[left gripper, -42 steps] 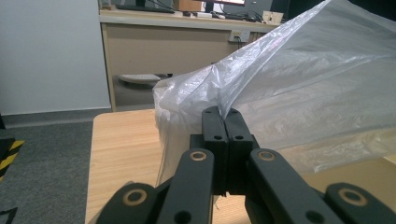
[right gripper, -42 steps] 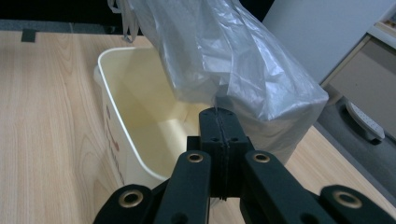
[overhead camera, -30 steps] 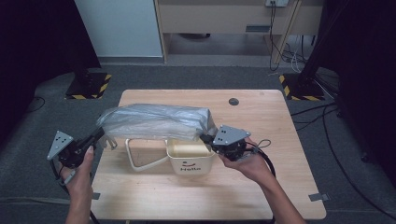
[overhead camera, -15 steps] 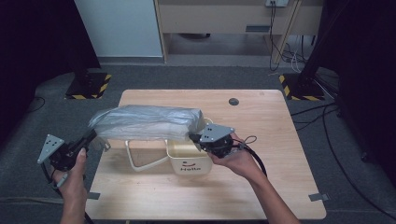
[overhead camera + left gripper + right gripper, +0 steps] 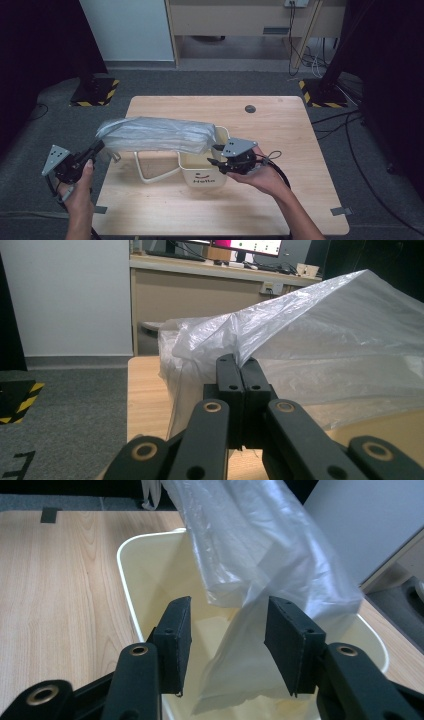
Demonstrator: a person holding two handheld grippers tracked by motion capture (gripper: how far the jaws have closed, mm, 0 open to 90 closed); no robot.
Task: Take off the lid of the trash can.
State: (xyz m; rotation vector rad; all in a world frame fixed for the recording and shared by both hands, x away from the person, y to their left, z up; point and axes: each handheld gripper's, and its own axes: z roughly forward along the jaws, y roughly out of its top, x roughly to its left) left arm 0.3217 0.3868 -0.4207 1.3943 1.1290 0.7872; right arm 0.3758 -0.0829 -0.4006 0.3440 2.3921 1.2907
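Left claw (image 5: 241, 371): jaws clamped on one end of the clear plastic bag (image 5: 155, 135), film pinched right at the tips. It sits off the left edge of the counter (image 5: 280, 130).

Right claw (image 5: 227, 630): jaws have just been opening; they stand apart with the bag's other end hanging loose between them, pads not pressing it. It hovers at the rim of the cream bin (image 5: 202, 172), which stands mid-counter, looped handle on its left.

Key relation: the bag's long axis runs left-right, stretched from the left claw across to the bin, its free end drooping into the bin mouth. The right claw is nearer that free end, so my read is that lining the bin needs it to re-pinch there and pull the film over the rim.
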